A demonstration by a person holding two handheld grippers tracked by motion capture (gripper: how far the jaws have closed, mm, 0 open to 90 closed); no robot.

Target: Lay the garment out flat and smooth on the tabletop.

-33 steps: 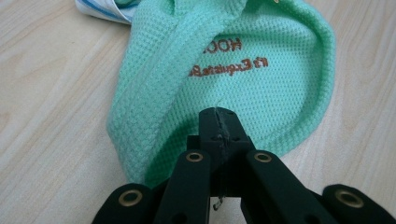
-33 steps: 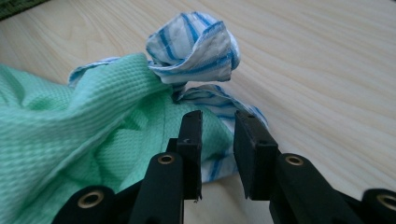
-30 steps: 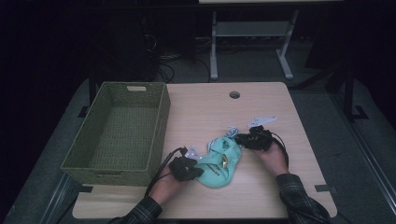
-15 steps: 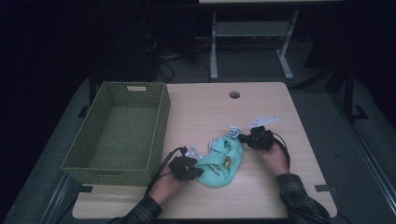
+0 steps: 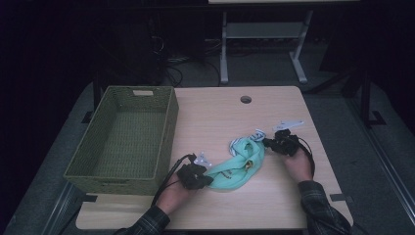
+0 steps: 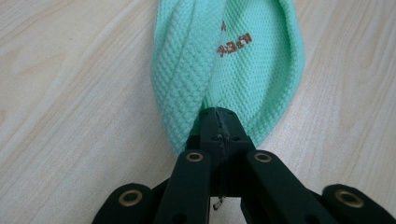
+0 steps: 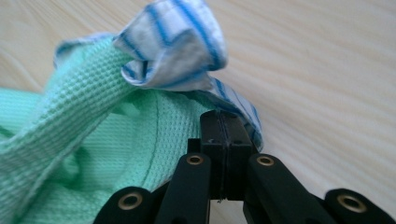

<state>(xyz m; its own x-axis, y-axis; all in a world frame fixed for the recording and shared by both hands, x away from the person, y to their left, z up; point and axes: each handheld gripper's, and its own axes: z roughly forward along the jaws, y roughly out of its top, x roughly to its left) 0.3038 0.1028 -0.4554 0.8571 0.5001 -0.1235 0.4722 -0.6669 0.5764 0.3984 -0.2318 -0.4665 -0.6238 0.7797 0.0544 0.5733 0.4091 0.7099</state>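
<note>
Stretched mint-green garment [image 5: 238, 167] across near table [image 5: 274, 205] between both claws: left gripper [image 5: 199, 179] clamped on its near-left end, right gripper [image 5: 272, 143] pinched striped far-right edge. Brown lettering, unreadable.

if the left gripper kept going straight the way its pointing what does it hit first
The mint green garment itself: the left gripper is shut on its near end, and the cloth stretches straight ahead along the table.

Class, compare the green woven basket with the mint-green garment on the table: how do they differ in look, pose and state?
The basket is olive, stiff and woven, standing upright; the garment is mint, soft knit, lying crumpled. The basket stands untouched at the table's left, while the garment is gripped at opposite ends by the left gripper and the right gripper. Both rest on the wooden table.
</note>
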